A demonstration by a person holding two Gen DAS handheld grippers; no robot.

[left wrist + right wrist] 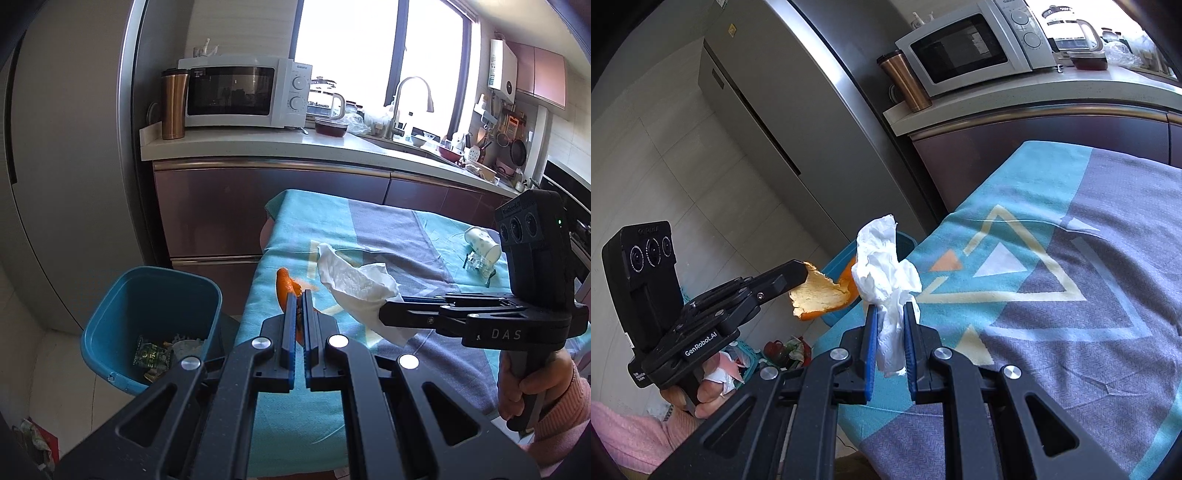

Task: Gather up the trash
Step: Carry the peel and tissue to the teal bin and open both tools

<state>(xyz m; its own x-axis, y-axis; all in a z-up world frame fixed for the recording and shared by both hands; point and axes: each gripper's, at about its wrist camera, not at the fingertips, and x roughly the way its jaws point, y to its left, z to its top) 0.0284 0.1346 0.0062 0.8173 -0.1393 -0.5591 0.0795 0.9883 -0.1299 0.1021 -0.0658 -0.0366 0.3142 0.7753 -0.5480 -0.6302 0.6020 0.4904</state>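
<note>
The left gripper (298,295) is pinching a piece of orange peel (285,286) tight between its two fingers. The peel is hanging in the air by the left edge of the tabletop (388,229), close to the blue trash bin (122,295) that is standing on the floor. Some wrappers are lying in the bottom of the bin.

The right gripper (889,308) is squeezing a crumpled white tissue (882,258), and the tissue is sticking up out of the tips. It is being held over the left edge of the tabletop, just beside the peel.

A paper cup (482,242) is lying on its side near the far right corner of the tabletop, with a bit of clear plastic (480,264) touching it.
</note>
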